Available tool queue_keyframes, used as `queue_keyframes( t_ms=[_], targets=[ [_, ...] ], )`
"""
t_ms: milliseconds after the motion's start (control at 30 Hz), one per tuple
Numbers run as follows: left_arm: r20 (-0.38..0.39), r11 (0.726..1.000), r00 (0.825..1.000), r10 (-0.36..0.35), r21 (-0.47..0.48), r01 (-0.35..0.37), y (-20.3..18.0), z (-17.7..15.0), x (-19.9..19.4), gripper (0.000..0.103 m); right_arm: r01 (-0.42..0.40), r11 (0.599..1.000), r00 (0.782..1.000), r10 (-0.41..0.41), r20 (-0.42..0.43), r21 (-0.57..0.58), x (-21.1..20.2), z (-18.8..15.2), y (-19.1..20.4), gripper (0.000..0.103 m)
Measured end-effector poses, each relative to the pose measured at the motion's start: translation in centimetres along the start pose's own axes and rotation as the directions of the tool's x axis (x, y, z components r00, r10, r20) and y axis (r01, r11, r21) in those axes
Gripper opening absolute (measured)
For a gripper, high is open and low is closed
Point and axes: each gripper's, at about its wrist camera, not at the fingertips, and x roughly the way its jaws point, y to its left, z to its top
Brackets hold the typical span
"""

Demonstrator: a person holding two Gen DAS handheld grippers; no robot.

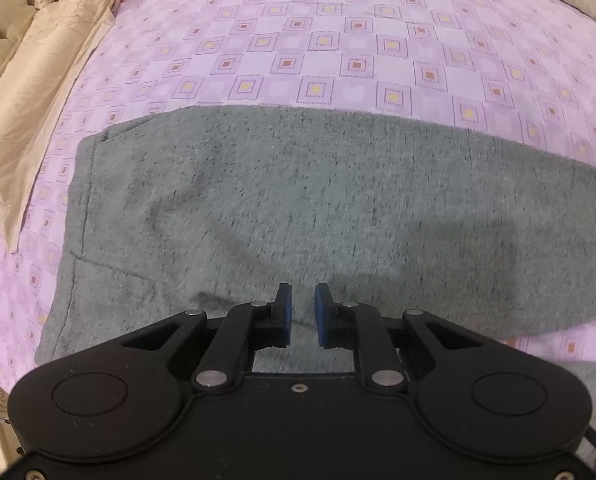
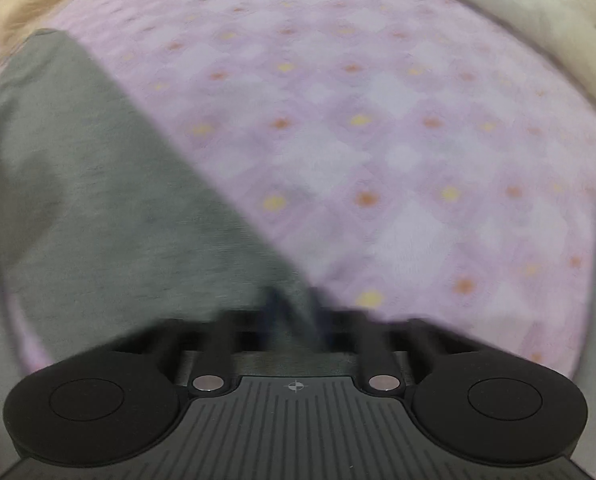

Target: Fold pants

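Blurred right gripper (image 2: 294, 312) pads hide their hold on grey pants (image 2: 98, 200).

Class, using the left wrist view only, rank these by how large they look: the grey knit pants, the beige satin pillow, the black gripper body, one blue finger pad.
1. Grey knit pants
2. Black gripper body, though nearness to the camera enlarges it
3. Beige satin pillow
4. Blue finger pad

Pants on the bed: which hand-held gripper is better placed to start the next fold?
Probably the right hand-held gripper: it sits at the edge of the grey pants, apparently shut on the cloth, though blurred. The left hand-held gripper hangs open over the middle, gripping nothing.
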Motion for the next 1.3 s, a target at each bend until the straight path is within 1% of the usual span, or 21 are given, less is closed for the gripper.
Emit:
queue_keyframes(
  t_ms=[67, 100, 200, 300, 367, 433, 500, 667, 733, 833, 933, 1000, 1033, 1067, 1167, 1300],
  targets=[
    [-0.002, 0.999, 1.000, -0.022, -0.025, 0.022, 0.2, 1.2, 0.2, 0.023, 0.034, 0.996, 0.999, -0.031, 0.039, -0.077, -1.6, -0.6, 1.9, 0.005],
    [0.000, 0.999, 0.999, -0.034, -0.036, 0.034, 0.3, 1.8, 0.3, 0.023, 0.044, 0.995, 0.997, -0.038, 0.062, -0.095, -2.6, -1.1, 2.6, 0.005],
    [0.006, 0.995, 0.997, -0.072, -0.067, 0.073, 0.5, 3.9, 0.6, 0.023, 0.082, 0.989, 0.988, -0.064, 0.142, -0.123, -6.0, -2.8, 4.9, 0.005],
    [0.008, 0.991, 0.994, -0.111, -0.079, 0.112, 0.4, 5.9, 1.0, 0.023, 0.077, 0.988, 0.981, -0.051, 0.187, -0.135, -8.9, -4.9, 7.3, 0.005],
    [0.008, 0.987, 0.991, -0.137, -0.080, 0.137, 0.3, 7.0, 1.4, 0.023, 0.074, 0.986, 0.983, -0.046, 0.180, -0.150, -9.8, -6.7, 9.5, 0.005],
    [0.002, 0.983, 0.987, -0.162, -0.082, 0.162, 0.2, 8.0, 2.0, 0.023, 0.076, 0.985, 0.986, -0.051, 0.161, -0.158, -9.5, -7.5, 10.5, 0.005],
    [-0.024, 0.979, 0.983, -0.183, -0.095, 0.180, 0.2, 8.5, 2.9, 0.023, 0.075, 0.988, 0.988, -0.055, 0.143, -0.136, -9.0, -8.2, 11.8, 0.005],
    [-0.105, 0.950, 0.958, -0.265, -0.199, 0.241, 1.1, 9.2, 5.1, 0.023, 0.087, 0.990, 0.990, -0.073, 0.119, -0.114, -7.9, -8.6, 13.8, 0.005],
    [-0.125, 0.942, 0.955, -0.270, -0.239, 0.235, 1.4, 9.4, 5.8, 0.023, 0.092, 0.992, 0.990, -0.081, 0.118, -0.090, -8.0, -8.5, 13.9, 0.005],
    [-0.129, 0.935, 0.955, -0.268, -0.275, 0.226, 1.4, 9.8, 6.2, 0.023, 0.101, 0.992, 0.989, -0.092, 0.116, -0.071, -7.9, -8.2, 13.7, 0.005],
    [-0.092, 0.924, 0.956, -0.279, -0.298, 0.241, 1.8, 10.4, 5.8, 0.023, 0.108, 0.992, 0.989, -0.101, 0.111, -0.064, -7.8, -8.3, 13.8, 0.005],
    [-0.086, 0.927, 0.960, -0.268, -0.296, 0.232, 1.9, 10.7, 5.6, 0.024, 0.111, 0.992, 0.989, -0.105, 0.109, -0.059, -7.5, -8.4, 13.9, 0.005],
    [-0.093, 0.930, 0.962, -0.257, -0.296, 0.220, 1.8, 10.7, 5.7, 0.030, 0.111, 0.992, 0.989, -0.104, 0.107, -0.054, -7.5, -8.4, 13.9, 0.005],
    [-0.103, 0.933, 0.963, -0.248, -0.292, 0.209, 1.7, 10.8, 6.0, 0.033, 0.110, 0.993, 0.989, -0.104, 0.106, -0.050, -7.6, -8.5, 14.0, 0.005],
    [-0.151, 0.941, 0.961, -0.233, -0.285, 0.184, 1.4, 10.8, 7.4, 0.033, 0.112, 0.993, 0.989, -0.107, 0.102, -0.046, -7.4, -8.5, 14.0, 0.005],
    [-0.226, 0.943, 0.949, -0.220, -0.300, 0.147, 1.2, 10.4, 9.3, 0.034, 0.123, 0.992, 0.988, -0.118, 0.103, -0.038, -7.3, -8.4, 14.1, 0.005]
  ],
)
